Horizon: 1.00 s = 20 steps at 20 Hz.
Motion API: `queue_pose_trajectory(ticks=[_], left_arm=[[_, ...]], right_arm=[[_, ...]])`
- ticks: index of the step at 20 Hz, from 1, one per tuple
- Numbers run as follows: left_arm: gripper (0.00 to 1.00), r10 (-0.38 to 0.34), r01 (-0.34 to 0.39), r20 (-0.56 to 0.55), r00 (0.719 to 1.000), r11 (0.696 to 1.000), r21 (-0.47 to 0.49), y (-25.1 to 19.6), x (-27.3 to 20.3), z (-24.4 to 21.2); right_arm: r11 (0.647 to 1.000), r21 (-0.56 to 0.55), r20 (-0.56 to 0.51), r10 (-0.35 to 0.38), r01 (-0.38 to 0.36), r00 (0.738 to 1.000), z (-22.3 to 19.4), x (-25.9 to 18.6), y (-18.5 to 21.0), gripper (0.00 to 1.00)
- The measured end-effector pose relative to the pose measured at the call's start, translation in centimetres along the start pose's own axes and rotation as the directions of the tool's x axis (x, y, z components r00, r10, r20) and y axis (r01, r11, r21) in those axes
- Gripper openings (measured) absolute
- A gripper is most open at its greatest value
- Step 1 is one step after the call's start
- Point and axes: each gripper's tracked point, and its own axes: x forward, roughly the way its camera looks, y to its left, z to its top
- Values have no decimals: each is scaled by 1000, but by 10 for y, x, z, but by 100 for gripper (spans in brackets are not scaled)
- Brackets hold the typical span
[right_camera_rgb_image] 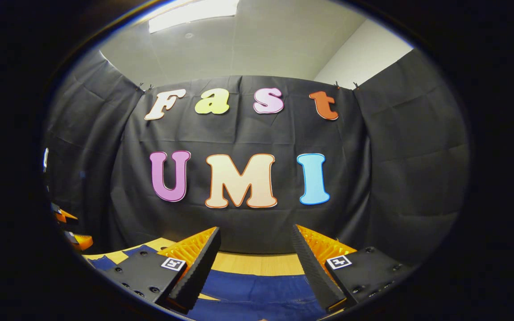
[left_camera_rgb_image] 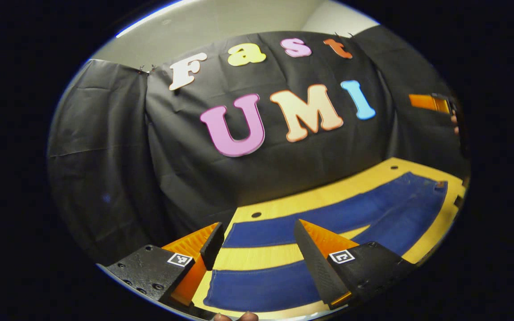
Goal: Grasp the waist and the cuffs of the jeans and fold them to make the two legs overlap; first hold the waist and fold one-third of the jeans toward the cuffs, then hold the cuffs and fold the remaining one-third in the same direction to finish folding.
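On the yellow wooden table (left_camera_rgb_image: pixel 328 194) in the left gripper view, the dark blue denim jeans (left_camera_rgb_image: pixel 328 218) lie flat with both legs spread apart. The left gripper (left_camera_rgb_image: pixel 257 243) hangs above the cuffs, its jaws wide and empty. Black cloth walls enclose the booth.

From the right gripper view, the right gripper (right_camera_rgb_image: pixel 254 249) is wide open and empty above the jeans (right_camera_rgb_image: pixel 257 290). Beyond them the table (right_camera_rgb_image: pixel 257 264) meets the cloth, under a white ceiling (right_camera_rgb_image: pixel 248 40).
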Motion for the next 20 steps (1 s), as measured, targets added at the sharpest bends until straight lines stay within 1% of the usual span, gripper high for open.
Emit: queue_pose_trajectory(ticks=[1,4,7,9,10,11,12,14,16,18,20], left_arm=[[95,-8,9,-40,999,1000,26,-2,-2,-18],[95,-61,83,-157,986,987,139,-13,-6,-66],[96,-96,159,-238,966,952,262,-18,-13,-105],[95,-129,222,-299,946,927,302,-26,-16,-135],[95,-144,255,-334,931,912,320,-29,-18,-151],[95,-141,278,-370,918,895,349,-26,-20,-166],[95,-143,310,-407,902,872,380,-25,-21,-182],[95,-152,368,-463,873,828,422,-24,-26,-204],[95,-155,409,-493,856,787,462,-22,-28,-221],[95,-147,426,-507,849,759,493,-19,-26,-229],[95,-148,452,-532,834,735,506,-14,-26,-244]], right_arm=[[1000,2,-6,-6,6,1000,-3,0,-1,98],[1000,-13,-34,-20,20,999,-16,-3,-3,98],[999,-27,-65,-34,32,997,-30,-8,-1,100],[999,-30,-83,-38,36,996,-39,-11,2,99],[999,-36,-91,-41,38,995,-43,-13,3,99],[998,-42,-100,-45,41,994,-48,-15,5,100],[998,-46,-108,-48,43,993,-52,-17,7,99],[998,-50,-122,-52,46,991,-58,-21,13,100],[997,-58,-131,-58,51,990,-61,-24,18,100],[997,-63,-135,-61,53,989,-62,-25,22,99],[996,-66,-143,-67,59,987,-63,-25,25,100]])
